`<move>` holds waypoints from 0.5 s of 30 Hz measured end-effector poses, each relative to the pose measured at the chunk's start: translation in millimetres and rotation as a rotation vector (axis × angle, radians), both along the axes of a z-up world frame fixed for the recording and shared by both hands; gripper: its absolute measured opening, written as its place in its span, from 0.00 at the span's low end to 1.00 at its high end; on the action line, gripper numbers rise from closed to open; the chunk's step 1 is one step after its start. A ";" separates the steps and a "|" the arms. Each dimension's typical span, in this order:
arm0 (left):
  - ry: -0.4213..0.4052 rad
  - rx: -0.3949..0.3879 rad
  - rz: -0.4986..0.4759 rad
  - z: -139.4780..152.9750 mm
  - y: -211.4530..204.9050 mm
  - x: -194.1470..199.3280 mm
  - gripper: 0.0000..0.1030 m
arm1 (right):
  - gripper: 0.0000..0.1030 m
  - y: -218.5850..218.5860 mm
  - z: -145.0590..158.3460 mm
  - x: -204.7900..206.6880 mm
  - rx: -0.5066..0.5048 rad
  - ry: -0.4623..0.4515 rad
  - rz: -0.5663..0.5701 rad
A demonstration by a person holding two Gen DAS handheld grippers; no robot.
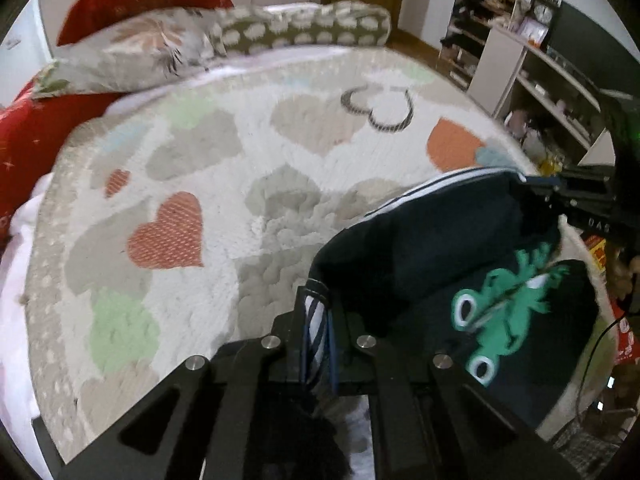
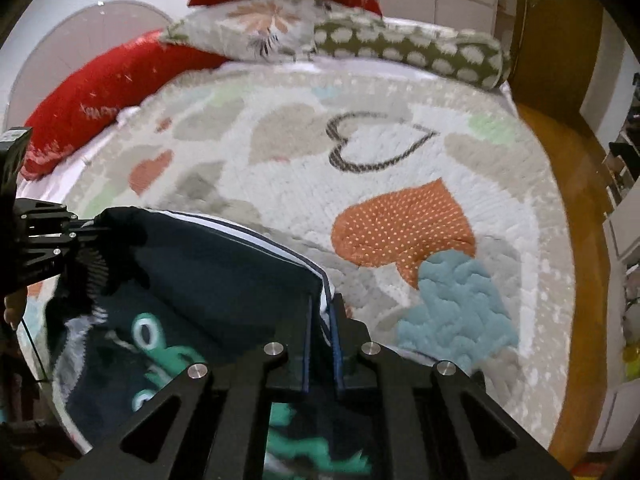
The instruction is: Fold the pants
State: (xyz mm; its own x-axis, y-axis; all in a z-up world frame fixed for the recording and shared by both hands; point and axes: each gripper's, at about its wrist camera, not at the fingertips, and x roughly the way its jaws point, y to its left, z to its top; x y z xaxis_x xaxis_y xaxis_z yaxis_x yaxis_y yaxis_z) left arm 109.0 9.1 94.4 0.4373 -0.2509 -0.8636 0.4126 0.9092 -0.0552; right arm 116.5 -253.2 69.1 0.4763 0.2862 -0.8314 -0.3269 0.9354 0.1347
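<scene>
The dark navy pants (image 1: 432, 240) with a white side stripe and a green frog print (image 1: 504, 312) hang lifted over the heart-patterned blanket (image 1: 240, 200). My left gripper (image 1: 318, 320) is shut on a striped edge of the pants. My right gripper (image 2: 322, 320) is shut on the other striped edge of the pants (image 2: 208, 280). Each gripper shows in the other's view: the right one (image 1: 536, 196) at the right, the left one (image 2: 80, 236) at the left, both pinching the pants' upper edge. The lower part of the pants droops between them.
Red, floral and spotted pillows (image 1: 192, 36) lie along the far side of the bed. Shelves with clutter (image 1: 532, 80) stand to the right in the left wrist view. A wooden floor (image 2: 568, 240) runs past the bed's right edge.
</scene>
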 end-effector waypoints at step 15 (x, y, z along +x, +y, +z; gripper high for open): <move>-0.113 0.008 0.045 -14.1 12.5 -148.7 0.07 | 0.08 16.1 8.9 -156.8 0.029 -0.094 0.005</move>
